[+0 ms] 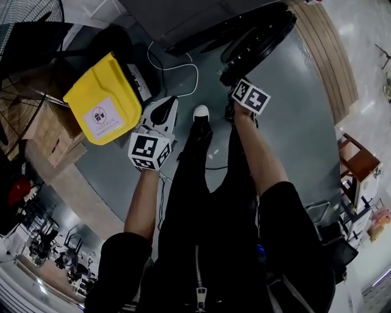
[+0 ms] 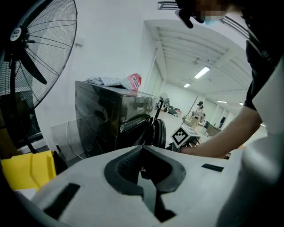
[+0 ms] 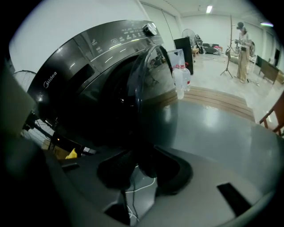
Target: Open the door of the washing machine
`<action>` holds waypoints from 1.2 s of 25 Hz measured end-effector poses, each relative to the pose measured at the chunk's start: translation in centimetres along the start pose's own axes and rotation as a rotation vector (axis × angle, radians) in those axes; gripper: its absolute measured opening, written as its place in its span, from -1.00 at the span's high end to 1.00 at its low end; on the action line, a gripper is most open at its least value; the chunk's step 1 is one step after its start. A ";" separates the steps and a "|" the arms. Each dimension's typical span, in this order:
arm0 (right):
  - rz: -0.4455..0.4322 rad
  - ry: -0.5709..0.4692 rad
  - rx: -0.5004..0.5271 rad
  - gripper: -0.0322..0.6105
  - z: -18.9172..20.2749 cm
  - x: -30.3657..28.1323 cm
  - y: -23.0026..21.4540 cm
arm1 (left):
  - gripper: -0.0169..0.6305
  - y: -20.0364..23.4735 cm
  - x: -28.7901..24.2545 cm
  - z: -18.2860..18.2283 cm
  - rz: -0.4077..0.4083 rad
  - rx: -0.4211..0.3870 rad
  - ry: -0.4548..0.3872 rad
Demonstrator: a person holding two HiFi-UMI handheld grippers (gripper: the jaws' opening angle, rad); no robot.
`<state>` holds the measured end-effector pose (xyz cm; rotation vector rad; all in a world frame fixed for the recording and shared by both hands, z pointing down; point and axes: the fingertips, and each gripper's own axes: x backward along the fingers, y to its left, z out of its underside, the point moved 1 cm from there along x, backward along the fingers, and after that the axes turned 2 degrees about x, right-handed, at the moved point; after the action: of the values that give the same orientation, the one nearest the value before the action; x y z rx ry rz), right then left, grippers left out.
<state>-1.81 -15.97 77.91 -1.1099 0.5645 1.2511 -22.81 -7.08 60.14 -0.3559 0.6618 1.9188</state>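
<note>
The dark grey washing machine (image 1: 183, 18) (image 3: 102, 48) (image 2: 111, 119) stands ahead of me. Its round glass door (image 1: 259, 36) (image 3: 155, 97) is swung out from the drum. My right gripper (image 1: 228, 76) (image 3: 142, 166) reaches to the door's lower rim, and in the right gripper view that dark rim lies between its fingers. Whether the pads press on it is too dark to tell. My left gripper (image 1: 166, 104) (image 2: 142, 150) hangs over the floor, left of the door. Its tips meet and it holds nothing.
A yellow bin (image 1: 104, 101) and cardboard boxes (image 1: 43, 128) sit at the left. A floor fan (image 2: 26, 53) stands beside the machine. A white cable (image 1: 183, 67) lies on the floor below the drum. My shoe (image 1: 200, 113) is between the grippers. A wooden chair (image 1: 360, 165) stands at the right.
</note>
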 end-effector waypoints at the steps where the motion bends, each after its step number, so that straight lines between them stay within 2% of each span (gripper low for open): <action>1: 0.004 0.001 0.007 0.54 0.2 0.5 -0.9 | 0.94 -0.7 -0.5 -0.1 0.009 -0.006 0.003; 8: 0.049 0.002 0.032 0.59 1.0 3.7 -8.5 | 0.94 -6.1 -4.5 -1.6 0.079 -0.053 0.026; 16: 0.094 0.004 0.116 0.63 0.1 6.8 -17.9 | 0.94 -11.7 -9.5 -3.4 0.135 -0.092 0.052; 30: 0.151 0.020 0.269 0.61 -5.9 9.4 -31.9 | 0.94 -18.6 -18.7 -7.5 0.163 -0.131 0.074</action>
<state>31.95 -14.68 78.59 -0.8676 0.8189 1.2510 1.67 -19.41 58.49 -0.4696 0.6314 2.1191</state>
